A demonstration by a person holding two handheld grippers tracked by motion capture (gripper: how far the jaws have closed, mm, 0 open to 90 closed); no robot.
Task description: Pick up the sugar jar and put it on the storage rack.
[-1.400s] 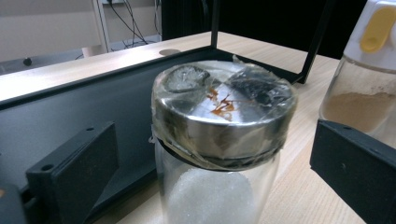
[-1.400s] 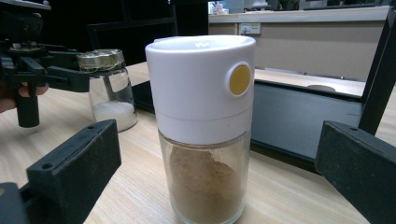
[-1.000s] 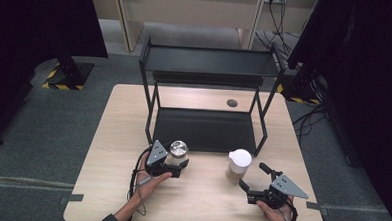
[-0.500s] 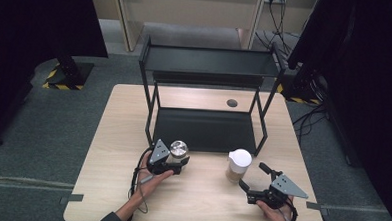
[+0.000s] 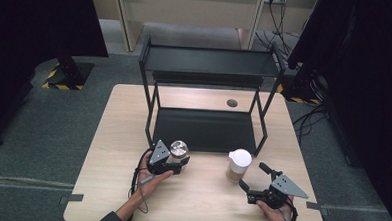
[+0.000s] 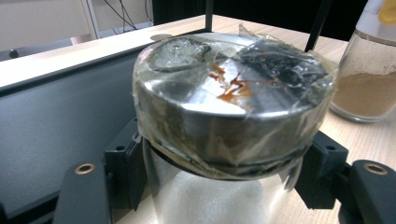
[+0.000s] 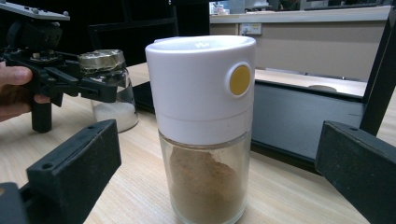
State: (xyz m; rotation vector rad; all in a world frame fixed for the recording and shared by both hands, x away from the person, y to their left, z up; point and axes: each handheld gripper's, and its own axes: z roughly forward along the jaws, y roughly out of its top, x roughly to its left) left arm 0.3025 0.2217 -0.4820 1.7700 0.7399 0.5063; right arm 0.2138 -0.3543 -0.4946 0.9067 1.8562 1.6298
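A glass jar point(image 5: 179, 150) with a foil-wrapped metal lid and white powder stands on the table by the rack's front left leg. My left gripper point(image 5: 178, 160) has just been closing and is now shut on it, its pads point(image 6: 123, 168) pressing the glass just under the lid point(image 6: 233, 93). A jar of brown powder point(image 5: 239, 165) with a white cap and yellow button point(image 7: 240, 80) stands to the right. My right gripper point(image 5: 251, 176) is open just in front of it, with the pads point(image 7: 74, 163) wide of the glass.
A black two-tier metal rack point(image 5: 208, 61) stands across the back half of the wooden table point(image 5: 190, 205), and its lower tray point(image 5: 205, 128) lies just behind both jars. A small dark round hole point(image 5: 232, 103) shows in the tabletop behind the rack.
My left gripper's jaws have drawn in onto the metal-lidded jar. Neither hand has shifted, and both jars stand where they were.
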